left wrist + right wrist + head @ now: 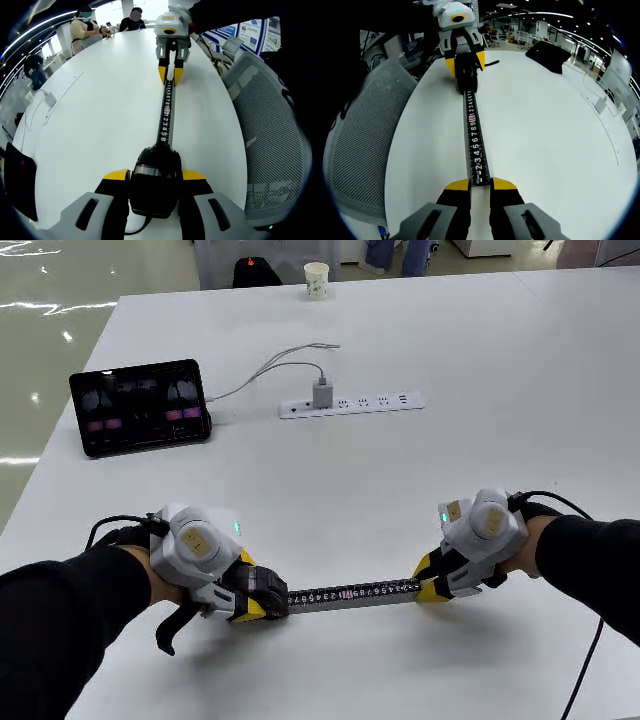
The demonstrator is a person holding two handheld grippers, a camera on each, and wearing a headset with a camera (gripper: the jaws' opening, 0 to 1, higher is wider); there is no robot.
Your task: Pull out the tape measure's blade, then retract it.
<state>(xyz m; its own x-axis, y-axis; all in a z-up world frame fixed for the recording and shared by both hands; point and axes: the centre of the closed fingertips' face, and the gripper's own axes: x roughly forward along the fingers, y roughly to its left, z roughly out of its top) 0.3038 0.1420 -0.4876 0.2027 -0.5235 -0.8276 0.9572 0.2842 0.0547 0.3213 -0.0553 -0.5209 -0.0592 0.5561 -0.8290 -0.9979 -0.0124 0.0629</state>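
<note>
Inward, left hand-held gripper point(250, 587) clamps case point(156, 175); right hand-held gripper point(430, 580), blade point(352, 594).

Only readable stuff is the digits on the tape measure's blade point(473, 145). In the right gripper view, white single numbers run 2 to 9 straight out from the right gripper point(480, 185), then a red-marked patch, then 2 through 7 farther off. In the left gripper view it's 2 3 4 5 6, with 6 nearest the case point(156, 162) in the left gripper point(155, 175). The blue posters point(248, 31) off beyond the right gripper are too blurry to read.
</note>
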